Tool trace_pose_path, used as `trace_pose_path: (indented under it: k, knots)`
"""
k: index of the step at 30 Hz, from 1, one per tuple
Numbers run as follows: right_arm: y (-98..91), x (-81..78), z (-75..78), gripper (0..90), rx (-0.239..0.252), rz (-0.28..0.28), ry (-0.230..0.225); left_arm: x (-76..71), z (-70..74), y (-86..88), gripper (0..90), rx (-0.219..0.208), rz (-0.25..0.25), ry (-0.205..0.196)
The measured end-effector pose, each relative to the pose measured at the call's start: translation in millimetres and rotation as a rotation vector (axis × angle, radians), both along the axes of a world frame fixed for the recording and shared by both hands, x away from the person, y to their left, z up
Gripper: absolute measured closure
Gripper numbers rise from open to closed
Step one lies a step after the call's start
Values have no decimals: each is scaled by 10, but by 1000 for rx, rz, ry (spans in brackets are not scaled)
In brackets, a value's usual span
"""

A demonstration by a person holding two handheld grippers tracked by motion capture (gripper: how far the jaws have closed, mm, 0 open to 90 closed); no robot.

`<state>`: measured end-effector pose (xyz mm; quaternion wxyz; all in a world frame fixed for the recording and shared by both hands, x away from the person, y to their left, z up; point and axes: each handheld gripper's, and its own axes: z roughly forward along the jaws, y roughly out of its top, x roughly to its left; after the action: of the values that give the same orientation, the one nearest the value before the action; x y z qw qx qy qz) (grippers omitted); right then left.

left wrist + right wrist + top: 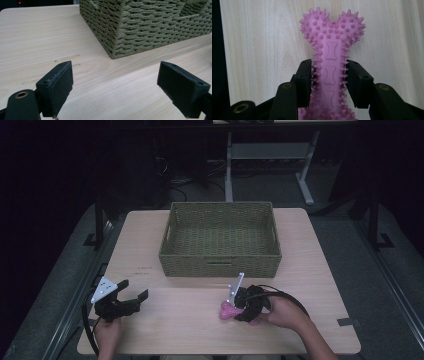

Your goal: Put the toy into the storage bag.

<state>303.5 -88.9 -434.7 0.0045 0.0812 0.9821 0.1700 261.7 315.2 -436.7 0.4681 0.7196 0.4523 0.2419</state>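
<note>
The right hand-held gripper is clamping the shaft of a pink spiky bone toy lying on the wooden surface just in front of the woven basket, while the left hand-held gripper is hovering with jaws spread wide, holding nothing.

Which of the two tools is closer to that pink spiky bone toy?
The right. The right tool has its jaws on either side of the pink bone toy, gripping its shaft. The left tool sits well off to the toy's left, open over bare table.
</note>
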Motion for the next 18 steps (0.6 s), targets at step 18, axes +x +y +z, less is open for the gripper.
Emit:
trace_pose_path:
  k: [18]
  knots:
    - [-3,43,20,584,5,13,49,-1,5,7,128,-15,6,-6]
